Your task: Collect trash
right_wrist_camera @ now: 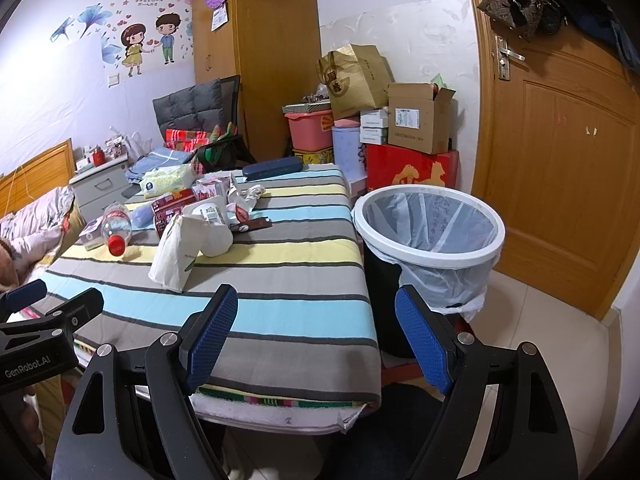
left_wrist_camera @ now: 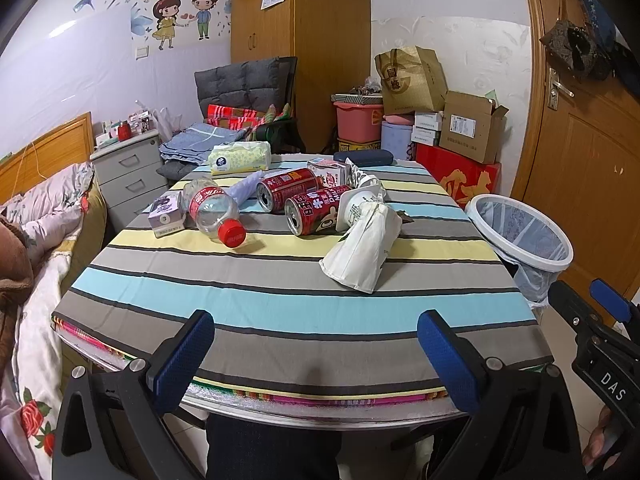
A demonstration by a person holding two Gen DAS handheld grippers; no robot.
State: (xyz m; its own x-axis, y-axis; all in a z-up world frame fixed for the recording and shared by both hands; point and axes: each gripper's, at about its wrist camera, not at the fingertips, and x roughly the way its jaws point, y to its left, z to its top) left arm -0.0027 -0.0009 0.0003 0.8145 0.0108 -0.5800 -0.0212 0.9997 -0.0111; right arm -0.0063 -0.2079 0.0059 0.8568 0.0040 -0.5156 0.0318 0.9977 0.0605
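Both grippers sit at the near edge of the table (left_wrist_camera: 304, 364), nothing held. Left gripper (left_wrist_camera: 316, 344): fingers spread wide, empty. Right gripper (right_wrist_camera: 316, 336): same, pads wide apart, empty, hanging over the table's right near corner.

Nearest trash is the white paper bag (left_wrist_camera: 364, 248), lying flat on the striped cloth, ahead and a bit right of the left gripper's centreline. From the right wrist view the same bag (right_wrist_camera: 178, 256) lies ahead and well to the left. Long axis runs near-to-far, tilted slightly right going away; wide open mouth faces the grippers, narrow crumpled end points away.

Key relation: the bin (right_wrist_camera: 430, 228) stands on the floor just beside the table's right edge, directly ahead of the right gripper. I'd judge the right gripper the better choice for the bag, with a short carry to the bin, though the left is about as close.

Grasp should cross the bag's short axis, so the jaws close left-right.

Behind the bag: white cup (left_wrist_camera: 354, 210), two red cans (left_wrist_camera: 316, 212) lying on their sides, mouths toward us, plastic bottle (left_wrist_camera: 214, 212) with red cap nearest, small carton (left_wrist_camera: 166, 216).

Far end: tissue pack (left_wrist_camera: 240, 158) and dark case (left_wrist_camera: 364, 158); probably not trash, hard to be sure from here.
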